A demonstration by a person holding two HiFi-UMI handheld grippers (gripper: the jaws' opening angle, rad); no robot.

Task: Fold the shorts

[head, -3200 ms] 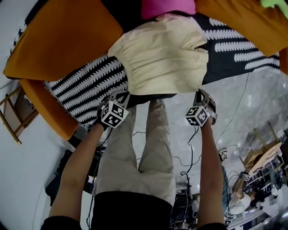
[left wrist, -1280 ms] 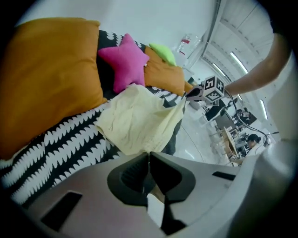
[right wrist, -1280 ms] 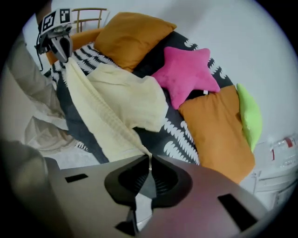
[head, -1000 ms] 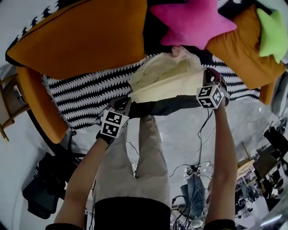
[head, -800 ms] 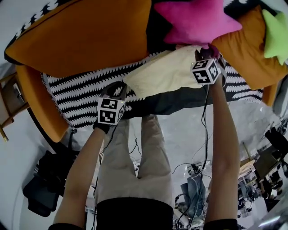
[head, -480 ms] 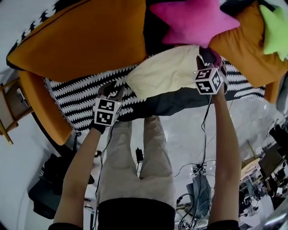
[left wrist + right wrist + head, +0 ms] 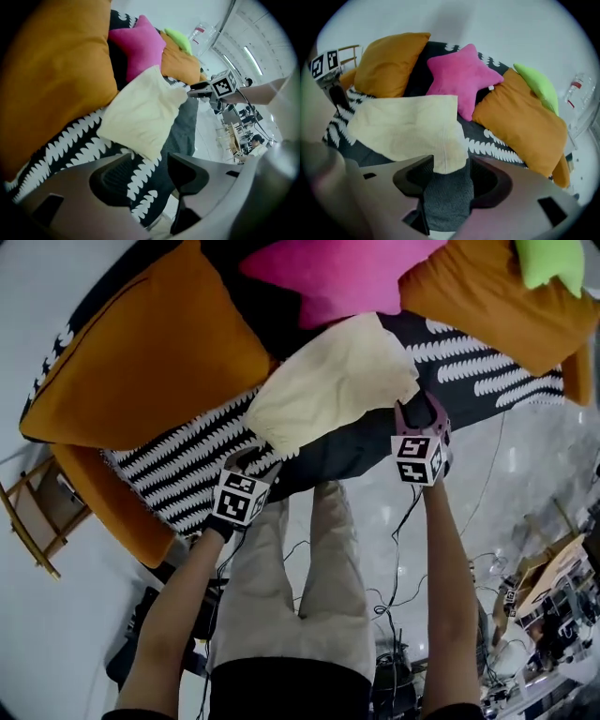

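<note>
**A:** Shorts, where?

**B:** The cream fabric shorts (image 7: 328,381) lie folded flat on the black-and-white zigzag knit throw (image 7: 178,465), at the sofa seat's front edge. The back corner reaches the pink star-shaped plush cushion (image 7: 328,277).

**A:** L claw?

**B:** The left gripper (image 7: 251,457) has its jaws apart, they've just been opening, w/ nothing betw. them. It's at the front edge, just beside the shorts' left corner.

**A:** R?

**B:** The right gripper (image 7: 419,409) is also apart. It opened, then drew in a bit. The shorts' right corner laps over the dark grey sofa front (image 7: 447,197) and shows in the gap, but the pads aren't pressing it.

**A:** Rest?

**B:** A big orange fabric cushion (image 7: 141,362) sits left of the shorts. A second orange cushion (image 7: 487,296) is at the back right, w/ a lime-green plush cushion (image 7: 548,259) on it.
</note>
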